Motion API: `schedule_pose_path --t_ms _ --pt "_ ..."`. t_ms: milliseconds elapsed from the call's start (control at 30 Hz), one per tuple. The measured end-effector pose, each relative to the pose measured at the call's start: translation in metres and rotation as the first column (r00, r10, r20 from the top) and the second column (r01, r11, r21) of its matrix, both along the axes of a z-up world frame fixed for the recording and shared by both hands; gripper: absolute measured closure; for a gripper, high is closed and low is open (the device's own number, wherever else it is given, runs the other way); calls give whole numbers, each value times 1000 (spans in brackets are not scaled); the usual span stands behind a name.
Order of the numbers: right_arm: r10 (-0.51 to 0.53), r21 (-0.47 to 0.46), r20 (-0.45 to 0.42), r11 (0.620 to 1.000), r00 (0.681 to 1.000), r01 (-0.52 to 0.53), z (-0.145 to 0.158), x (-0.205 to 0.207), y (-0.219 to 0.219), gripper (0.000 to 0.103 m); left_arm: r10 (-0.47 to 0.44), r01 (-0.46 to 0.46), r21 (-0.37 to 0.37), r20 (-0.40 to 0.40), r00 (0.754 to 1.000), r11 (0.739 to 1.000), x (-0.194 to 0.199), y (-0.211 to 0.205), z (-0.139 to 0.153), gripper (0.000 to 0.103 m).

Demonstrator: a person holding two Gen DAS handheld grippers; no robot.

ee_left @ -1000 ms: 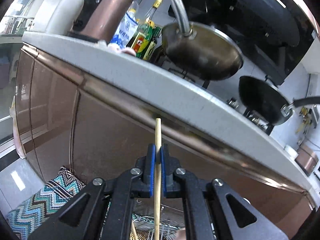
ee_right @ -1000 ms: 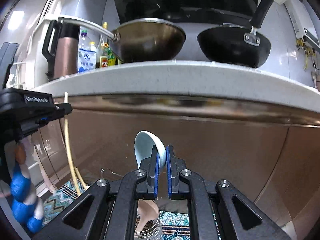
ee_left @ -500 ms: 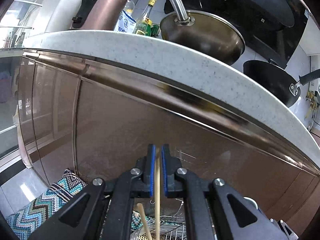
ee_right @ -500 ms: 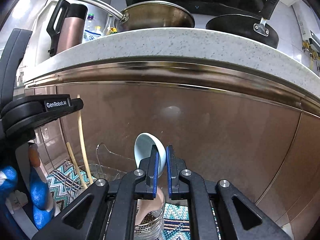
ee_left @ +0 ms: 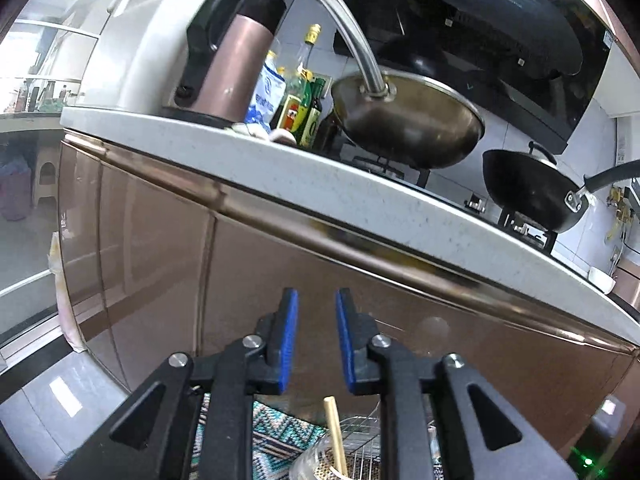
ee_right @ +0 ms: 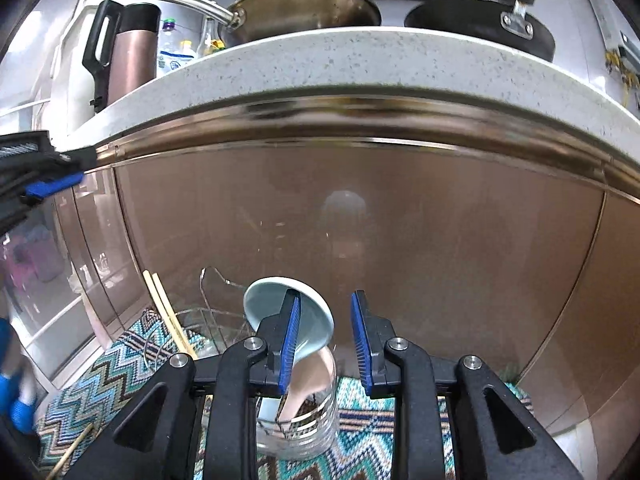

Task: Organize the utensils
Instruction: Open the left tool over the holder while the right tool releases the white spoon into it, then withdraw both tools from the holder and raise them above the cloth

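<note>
Below R gripper (ee_right: 324, 338): pale-blue spoon (ee_right: 288, 316) in jar | both grippers agape, empty | L gripper (ee_left: 317, 340)

No lettering is legible; the bottle labels (ee_left: 294, 114) are too blurred to read.

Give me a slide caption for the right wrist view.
Open right gripper above pale blue spoon standing in a glass jar.

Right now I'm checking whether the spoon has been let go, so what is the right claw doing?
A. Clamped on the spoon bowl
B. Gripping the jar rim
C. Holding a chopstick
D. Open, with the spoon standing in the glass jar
D: the right claw is spread open, while the spoon stands in the glass jar.
</note>
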State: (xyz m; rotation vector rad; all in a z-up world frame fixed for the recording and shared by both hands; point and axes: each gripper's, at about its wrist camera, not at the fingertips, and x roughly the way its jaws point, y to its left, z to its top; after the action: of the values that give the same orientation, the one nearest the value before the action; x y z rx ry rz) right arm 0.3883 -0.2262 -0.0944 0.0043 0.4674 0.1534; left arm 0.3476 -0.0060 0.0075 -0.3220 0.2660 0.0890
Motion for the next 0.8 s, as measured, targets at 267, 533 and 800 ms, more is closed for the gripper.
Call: schedule_pose_path --t_ms 267,533,800 --pt "-13 8 -30 1000 999 13 10 -19 -4 74 -2 3 41 -29 1000 999 -33 9 19 84" --pt "-28 1 -47 1000 998 28 27 -43 -10 70 -11 16 74 -65 998 997 -74 11 31 84" --pt "-16 16 -17 1000 1000 17 51 -93 -16 61 -25 33 103 -78 997 994 -129 12 37 84"
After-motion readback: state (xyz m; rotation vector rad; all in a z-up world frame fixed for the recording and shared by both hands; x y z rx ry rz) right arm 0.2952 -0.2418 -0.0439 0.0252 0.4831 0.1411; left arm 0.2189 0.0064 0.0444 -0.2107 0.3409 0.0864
